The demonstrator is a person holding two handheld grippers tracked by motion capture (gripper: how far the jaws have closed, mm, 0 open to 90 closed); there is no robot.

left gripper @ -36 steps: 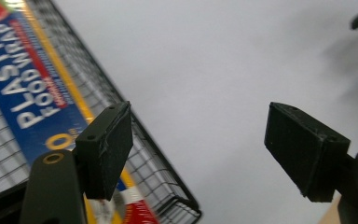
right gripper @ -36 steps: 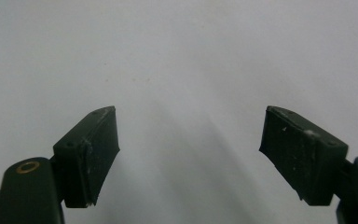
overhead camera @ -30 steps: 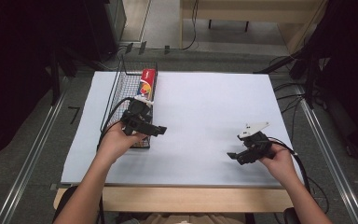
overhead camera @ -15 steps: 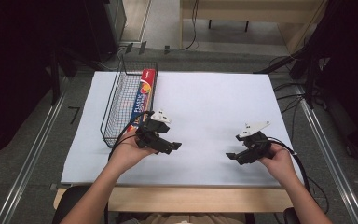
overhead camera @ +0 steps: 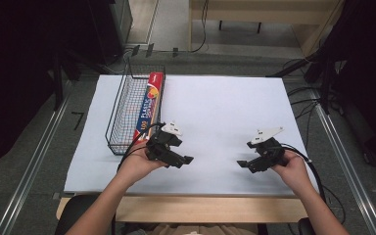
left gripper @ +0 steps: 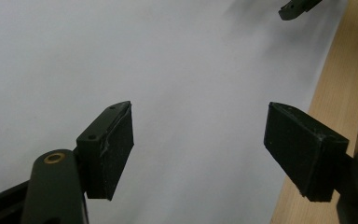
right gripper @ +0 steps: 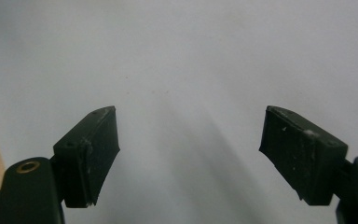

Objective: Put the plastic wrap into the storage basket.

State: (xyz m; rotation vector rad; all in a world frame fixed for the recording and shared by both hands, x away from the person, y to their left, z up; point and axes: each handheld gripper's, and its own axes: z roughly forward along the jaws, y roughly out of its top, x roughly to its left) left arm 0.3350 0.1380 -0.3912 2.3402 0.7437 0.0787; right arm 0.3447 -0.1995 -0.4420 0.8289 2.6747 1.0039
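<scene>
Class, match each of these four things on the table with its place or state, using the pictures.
Things:
1. box
2. basket
3. left tool
4. right tool

Places or states:
A. black wire, at the table's left edge
B. open, at the table's right front
C. lying in the basket
D. open, just right of the basket's near end

Pairs: 1-C, 2-A, 3-D, 4-B

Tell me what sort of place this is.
Probably a lab or workshop set up for recording: a table under a white sheet, cables on a grey floor, and a wire basket holding a box.
</scene>
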